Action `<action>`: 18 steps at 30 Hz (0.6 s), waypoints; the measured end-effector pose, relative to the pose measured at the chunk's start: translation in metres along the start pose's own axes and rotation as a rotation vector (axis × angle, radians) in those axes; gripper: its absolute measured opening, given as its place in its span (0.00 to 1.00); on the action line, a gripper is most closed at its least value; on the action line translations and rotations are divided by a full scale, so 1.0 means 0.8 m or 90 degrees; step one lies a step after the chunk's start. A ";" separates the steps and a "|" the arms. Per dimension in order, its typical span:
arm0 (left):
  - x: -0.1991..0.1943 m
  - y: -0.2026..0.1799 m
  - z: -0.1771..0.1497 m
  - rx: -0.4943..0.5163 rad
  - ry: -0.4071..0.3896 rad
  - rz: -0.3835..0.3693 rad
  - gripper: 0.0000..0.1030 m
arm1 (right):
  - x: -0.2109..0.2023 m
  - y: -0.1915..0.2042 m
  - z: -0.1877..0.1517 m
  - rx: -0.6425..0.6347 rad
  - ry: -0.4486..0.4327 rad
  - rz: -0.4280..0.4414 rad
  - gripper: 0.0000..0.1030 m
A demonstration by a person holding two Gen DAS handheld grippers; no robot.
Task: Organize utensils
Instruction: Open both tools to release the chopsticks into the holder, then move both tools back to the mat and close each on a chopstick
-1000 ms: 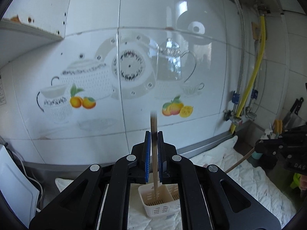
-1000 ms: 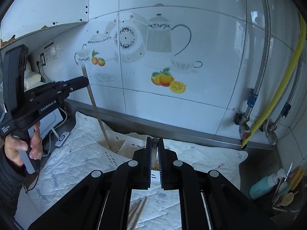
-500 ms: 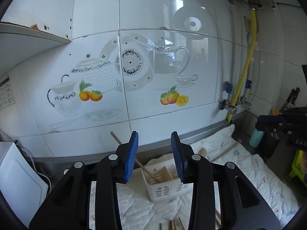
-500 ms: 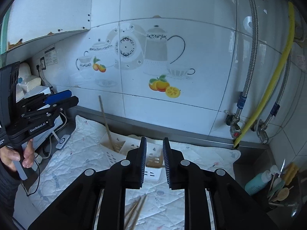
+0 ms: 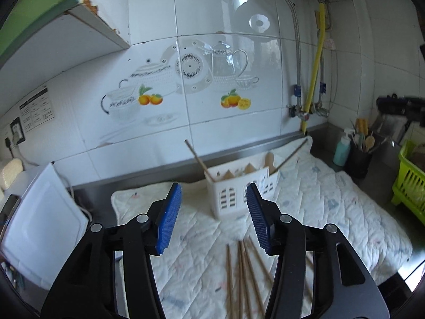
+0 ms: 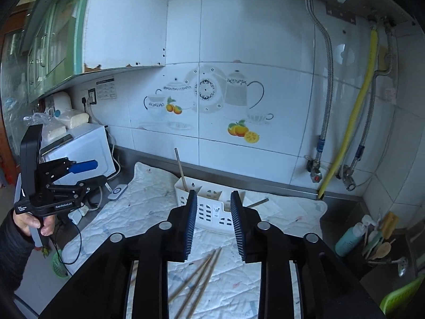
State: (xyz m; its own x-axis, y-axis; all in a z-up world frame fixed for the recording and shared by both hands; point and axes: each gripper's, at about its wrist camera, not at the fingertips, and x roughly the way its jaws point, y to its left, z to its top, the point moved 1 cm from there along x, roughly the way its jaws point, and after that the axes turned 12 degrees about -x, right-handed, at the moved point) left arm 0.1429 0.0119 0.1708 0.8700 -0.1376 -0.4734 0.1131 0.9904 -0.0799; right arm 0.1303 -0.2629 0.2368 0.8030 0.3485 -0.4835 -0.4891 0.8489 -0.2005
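While both tongs [image 5: 213, 219] [image 6: 213, 224] are opening empty, only the right view shows the person's hand [image 6: 33, 223].

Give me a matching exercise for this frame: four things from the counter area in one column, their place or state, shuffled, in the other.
Things:
1. white utensil caddy
2. loose chopsticks
3. teal bottle
4. left gripper

Places or states:
A. lying flat on the quilted mat
B. beside the dark utensil holder
C. jaws opening, nothing between them
D. standing on the mat near the wall, one chopstick leaning in it

Pairs: 1-D, 2-A, 3-B, 4-C
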 end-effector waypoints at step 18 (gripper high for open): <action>0.014 0.036 -0.221 -0.040 0.173 0.039 0.40 | -0.009 0.078 -0.174 0.017 0.035 -0.047 0.31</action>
State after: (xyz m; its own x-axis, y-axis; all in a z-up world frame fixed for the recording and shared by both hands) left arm 0.0710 0.0359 0.0077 0.7123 -0.0855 -0.6966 0.0272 0.9952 -0.0944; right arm 0.0467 -0.2676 0.1088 0.8158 0.2631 -0.5150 -0.4200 0.8817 -0.2149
